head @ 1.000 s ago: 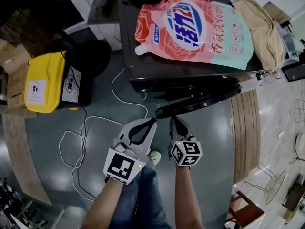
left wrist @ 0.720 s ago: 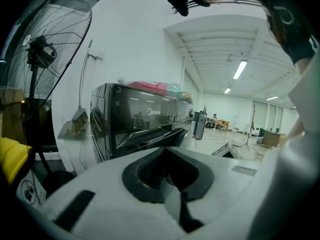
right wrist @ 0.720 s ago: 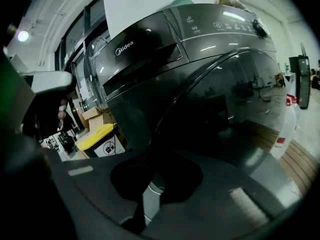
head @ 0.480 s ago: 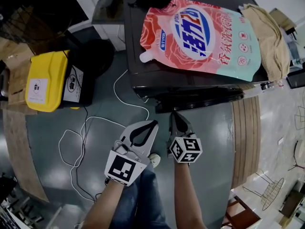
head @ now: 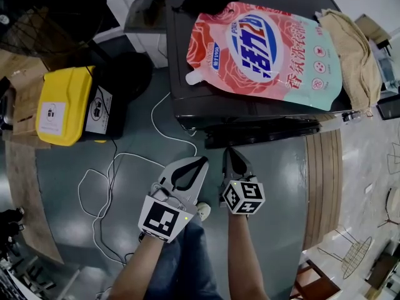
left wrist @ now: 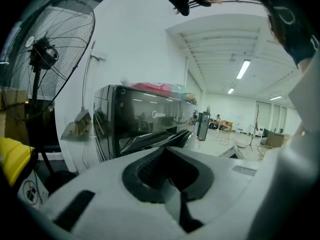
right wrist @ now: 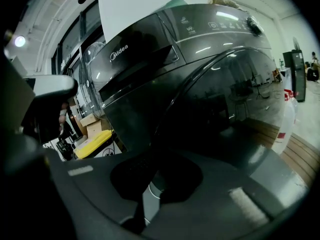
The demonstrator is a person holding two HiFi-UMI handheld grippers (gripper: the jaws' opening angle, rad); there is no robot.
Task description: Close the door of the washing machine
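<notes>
A dark grey front-loading washing machine (head: 187, 102) is seen at 12 o'clock in the head view, with a pink and teal detergent pouch (head: 269, 55) and a folded beige cloth (head: 359, 49) laid on its top. Its round, glossy dark door (head: 262, 133) is found along the machine's front edge, lying close against the body; whether the latch has caught cannot be told. The dark right gripper (head: 230, 156) is held just short of the door, at 6 o'clock from it, clenched tight with nothing between its jaws. The white left gripper (head: 202, 161) is kept beside it at 9 o'clock, likewise clenched and empty. A yellow plastic case (head: 56, 105) is seen at 10 o'clock on the floor, and a white cable (head: 125, 161) is trailed between it and the machine. The door is judged to be rigid, fairly heavy and free-swinging on its hinge, with a smooth front on which the jaws would be likely to slip. It is probably best not gripped at all but pushed with the clenched jaw tips on its outer rim, on the side away from the hinge, firmly enough for the latch to be driven home.
</notes>
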